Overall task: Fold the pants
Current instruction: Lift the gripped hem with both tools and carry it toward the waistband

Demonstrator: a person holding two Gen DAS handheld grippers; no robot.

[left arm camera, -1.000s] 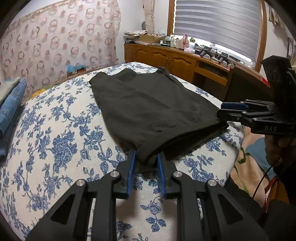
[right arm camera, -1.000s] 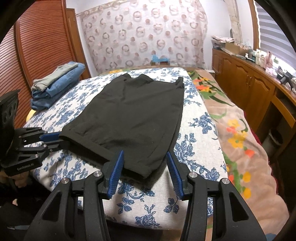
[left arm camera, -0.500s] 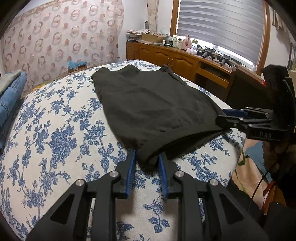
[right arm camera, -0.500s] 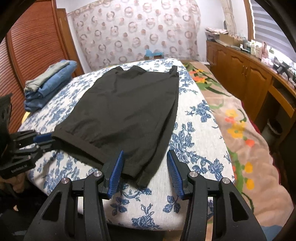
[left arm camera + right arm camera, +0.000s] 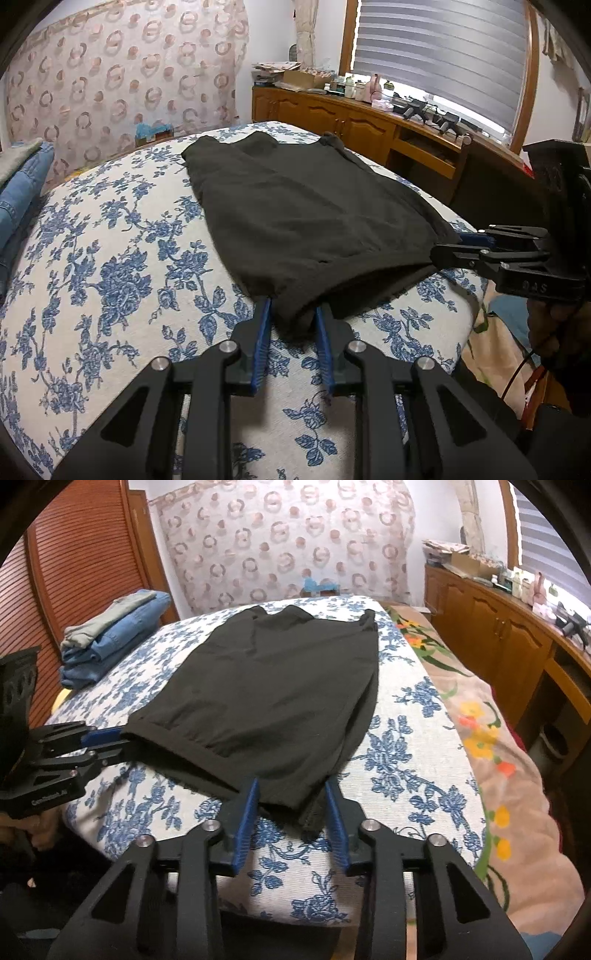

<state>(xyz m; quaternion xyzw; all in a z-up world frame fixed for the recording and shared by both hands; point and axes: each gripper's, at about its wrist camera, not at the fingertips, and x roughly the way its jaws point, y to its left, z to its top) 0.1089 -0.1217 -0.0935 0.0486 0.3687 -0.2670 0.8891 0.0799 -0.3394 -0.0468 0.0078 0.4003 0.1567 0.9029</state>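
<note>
- The bed (image 5: 406, 716), covered in a blue-flowered white spread, carries the whole job; a stack of folded jeans (image 5: 110, 642) sits at its far left corner in the right wrist view, well apart from the work.
- The black pants (image 5: 295, 221) lie flat on that spread, already doubled leg over leg by the look of it. Their long axis runs straight away from both grippers: hem end at the near edge of the bed, waist end far off toward the curtained wall.
- Judging by this layout, the coming move is a lengthwise fold, carrying the hem end up and forward over the cloth toward the waist. Both grippers sit at the same near end, so neither is closer to the target; they need to travel together along that axis.
- The left gripper (image 5: 293, 325) is at the left corner of the hem. Its blue pads stand close on either side of a bunched bit of cloth; it appears to be pinching the fabric.
- The right gripper (image 5: 291, 805) is at the right hem corner. Its jaws stand wider, the corner lying between them, with visible gaps between pad and cloth, so I judge it not yet clamped.
</note>
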